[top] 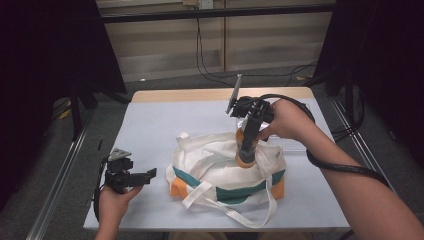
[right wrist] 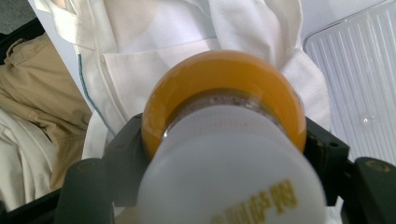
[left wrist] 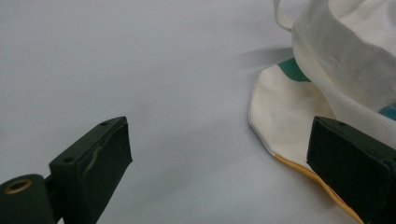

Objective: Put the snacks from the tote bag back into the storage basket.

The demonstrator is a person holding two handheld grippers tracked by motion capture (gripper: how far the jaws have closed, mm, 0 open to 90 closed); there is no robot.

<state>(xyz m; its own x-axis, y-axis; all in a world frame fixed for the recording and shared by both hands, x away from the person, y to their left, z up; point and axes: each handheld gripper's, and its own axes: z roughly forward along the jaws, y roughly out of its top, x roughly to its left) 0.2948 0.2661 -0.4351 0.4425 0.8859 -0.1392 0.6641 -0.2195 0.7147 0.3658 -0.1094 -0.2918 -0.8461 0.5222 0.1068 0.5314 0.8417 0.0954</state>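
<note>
Bottle (top: 246, 145), one, orange with a white cap, stands upright between the right gripper's (top: 247, 150) jaws, clamped there, directly above the one white bag (top: 220, 170). The left gripper (top: 145, 176), jaws apart and empty, sits beside the bag's edge; the right hand (top: 285, 120) is nearer.

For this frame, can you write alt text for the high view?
The right tongs, pointing down, are shut on an orange bottle with a white cap over the open mouth of a white cloth bag with teal and orange trim. The bag lies on a pale table. The left tongs sit open beside it.
</note>
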